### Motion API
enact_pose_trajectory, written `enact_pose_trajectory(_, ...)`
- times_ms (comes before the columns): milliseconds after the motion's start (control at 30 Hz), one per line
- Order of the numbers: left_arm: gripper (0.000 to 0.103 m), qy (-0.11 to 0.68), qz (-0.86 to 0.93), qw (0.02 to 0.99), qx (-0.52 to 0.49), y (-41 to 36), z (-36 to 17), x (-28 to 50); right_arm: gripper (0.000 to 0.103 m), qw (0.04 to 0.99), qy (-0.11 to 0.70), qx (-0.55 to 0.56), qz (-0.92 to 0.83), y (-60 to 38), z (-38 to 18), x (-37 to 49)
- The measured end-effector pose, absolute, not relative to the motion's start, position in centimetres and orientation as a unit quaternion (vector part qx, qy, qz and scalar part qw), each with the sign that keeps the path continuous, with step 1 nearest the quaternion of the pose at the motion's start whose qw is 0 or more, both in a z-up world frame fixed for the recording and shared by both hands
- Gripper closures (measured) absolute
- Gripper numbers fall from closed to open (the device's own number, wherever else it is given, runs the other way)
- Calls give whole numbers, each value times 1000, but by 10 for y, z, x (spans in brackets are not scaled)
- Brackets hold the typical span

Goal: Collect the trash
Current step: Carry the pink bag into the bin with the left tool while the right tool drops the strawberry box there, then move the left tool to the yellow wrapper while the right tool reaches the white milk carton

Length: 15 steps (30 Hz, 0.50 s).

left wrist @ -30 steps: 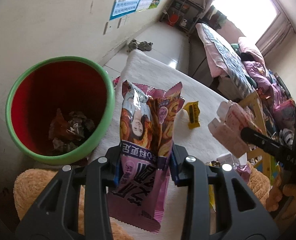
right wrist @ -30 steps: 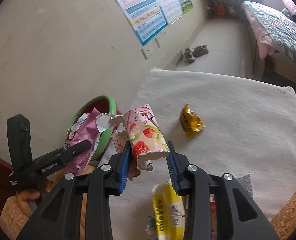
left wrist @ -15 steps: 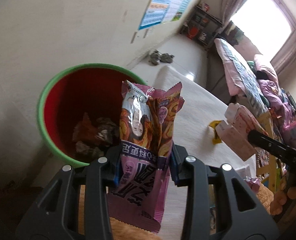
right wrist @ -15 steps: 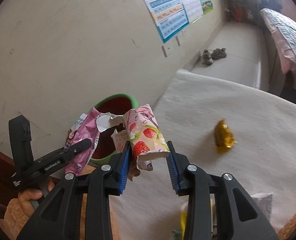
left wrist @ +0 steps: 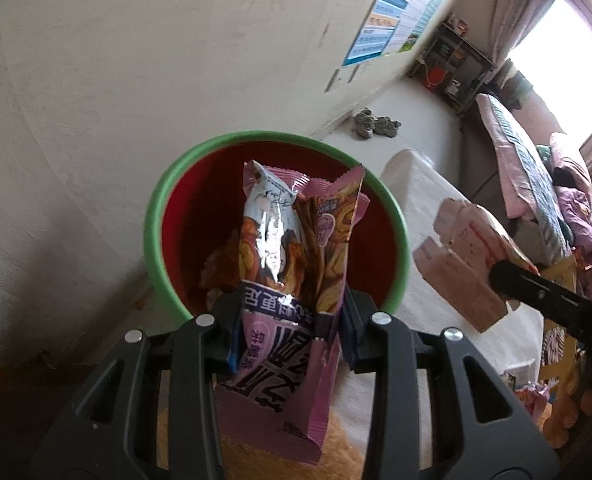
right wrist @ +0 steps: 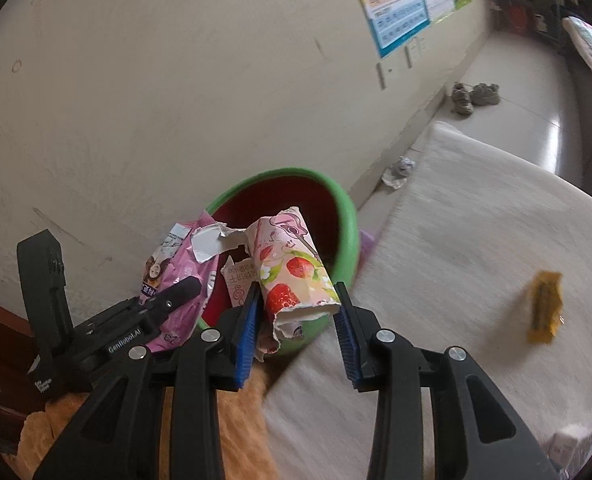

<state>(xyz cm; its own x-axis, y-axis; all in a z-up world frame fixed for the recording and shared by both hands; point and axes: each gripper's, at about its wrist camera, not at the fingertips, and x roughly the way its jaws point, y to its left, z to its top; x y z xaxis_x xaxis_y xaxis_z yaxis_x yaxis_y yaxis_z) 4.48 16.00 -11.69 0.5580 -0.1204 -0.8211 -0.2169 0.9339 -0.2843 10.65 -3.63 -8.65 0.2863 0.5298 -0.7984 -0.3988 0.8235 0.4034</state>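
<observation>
right wrist view showed "genrobot.ai" on the left tool, pinching a pink wrapper; right tool gripped a torn strawberry-print carton.

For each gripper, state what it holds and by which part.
Left gripper: pink foil snack packet, clamped across its lower half. Right gripper: torn strawberry-print paper carton, by its bottom end.

Both wrist cameras look steeply down along their own fingers, close above the bin, which both share; the right view's bench looks motion-blurred.
</observation>
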Motion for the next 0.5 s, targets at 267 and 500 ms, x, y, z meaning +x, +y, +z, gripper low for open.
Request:
enact_pose_trajectory(267, 39, 469, 63, 859, -194, 176, -128, 43, 44, 800, 508, 83, 308, -20, -83, 113)
enact_pose_trajectory(500, 35, 478, 64, 856, -186, 166, -133, 42, 44, 811, 496, 84, 299, -46, -75, 101)
